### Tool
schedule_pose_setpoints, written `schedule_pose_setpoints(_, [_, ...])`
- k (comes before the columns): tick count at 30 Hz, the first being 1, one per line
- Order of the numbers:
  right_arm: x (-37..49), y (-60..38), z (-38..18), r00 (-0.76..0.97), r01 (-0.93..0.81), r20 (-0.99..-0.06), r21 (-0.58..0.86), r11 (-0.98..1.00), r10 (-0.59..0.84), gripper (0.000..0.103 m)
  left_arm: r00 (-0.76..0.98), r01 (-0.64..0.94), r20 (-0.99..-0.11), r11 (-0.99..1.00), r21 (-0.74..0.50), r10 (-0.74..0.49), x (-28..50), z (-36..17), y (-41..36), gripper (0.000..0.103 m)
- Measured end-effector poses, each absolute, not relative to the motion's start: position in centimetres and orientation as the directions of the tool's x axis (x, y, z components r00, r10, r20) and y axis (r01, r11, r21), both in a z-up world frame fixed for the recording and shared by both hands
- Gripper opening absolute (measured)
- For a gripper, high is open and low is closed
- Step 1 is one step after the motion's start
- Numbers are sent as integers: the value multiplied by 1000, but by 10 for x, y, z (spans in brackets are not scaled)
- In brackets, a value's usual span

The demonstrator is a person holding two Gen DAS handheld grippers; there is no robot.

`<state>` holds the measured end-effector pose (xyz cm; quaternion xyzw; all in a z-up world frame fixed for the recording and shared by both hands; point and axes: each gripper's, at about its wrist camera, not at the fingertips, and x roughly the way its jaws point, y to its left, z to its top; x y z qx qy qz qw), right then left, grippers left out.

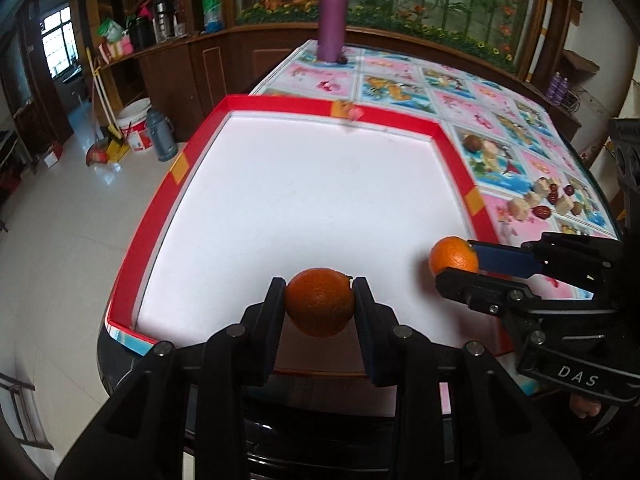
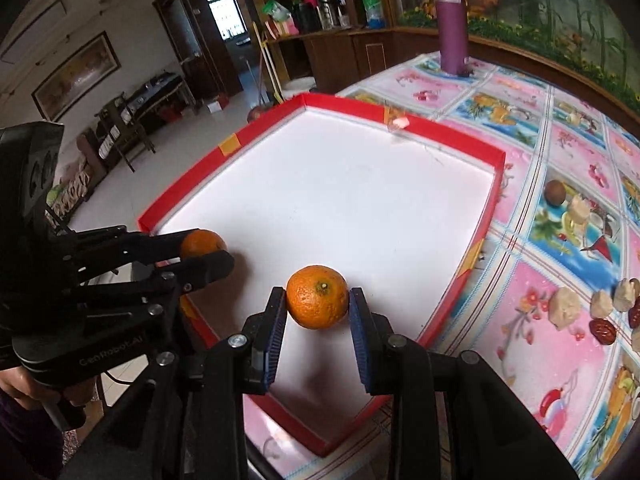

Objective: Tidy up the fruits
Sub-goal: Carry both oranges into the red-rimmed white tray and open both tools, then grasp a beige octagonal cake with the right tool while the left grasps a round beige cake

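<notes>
While left hand-held gripper [image 1: 319, 304] clamps orange [image 1: 319, 302], stem hidden.

Tray [image 1: 452, 148] sits on counter [image 1: 472, 108]. Two oranges over tray's near end: one [image 1: 319, 302] in left tongs [image 1: 319, 300], other [image 2: 317, 297] in right tongs [image 2: 317, 300]. Bottle [image 1: 333, 16] behind tray, snack pile [image 1: 556, 198] right of it.

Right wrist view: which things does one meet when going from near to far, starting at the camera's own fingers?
Right gripper shut on an orange → white floor of the red tray → far red wall of the tray → purple bottle standing on the flowered tablecloth.
</notes>
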<state>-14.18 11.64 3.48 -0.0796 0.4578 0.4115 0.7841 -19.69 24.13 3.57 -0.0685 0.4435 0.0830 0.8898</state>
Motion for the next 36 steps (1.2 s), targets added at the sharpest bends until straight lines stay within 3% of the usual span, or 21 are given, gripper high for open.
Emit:
schedule_pose_setpoints(10, [-145, 117, 29, 188, -705, -814, 278, 652, 550, 37, 562, -223, -820, 975, -20, 112, -192, 26, 249, 36])
schedule_pose_setpoints(13, [-144, 109, 33, 184, -699, -800, 302, 648, 571, 40, 550, -240, -822, 971, 12, 146, -191, 27, 249, 47])
schedule_pose_setpoints(15, [-144, 102, 39, 195, -698, -788, 307, 647, 584, 51, 562, -252, -811, 967, 20, 163, -194, 32, 248, 57])
schedule_pose_setpoints(16, [-143, 97, 42, 210, -694, -779, 307, 651, 591, 52, 570, -260, -804, 965, 19, 170, -196, 36, 248, 63])
schedule_pose_setpoints(23, [-131, 32, 63, 300, -626, -718, 349, 698, 628, 52, 660, -209, -734, 978, 24, 159, -199, 74, 216, 79])
schedule_pose_setpoints(36, [-96, -113, 54, 470, -378, -727, 346, 859, 500, 53, 650, 80, -759, 997, 19, -38, -153, 82, 93, 81])
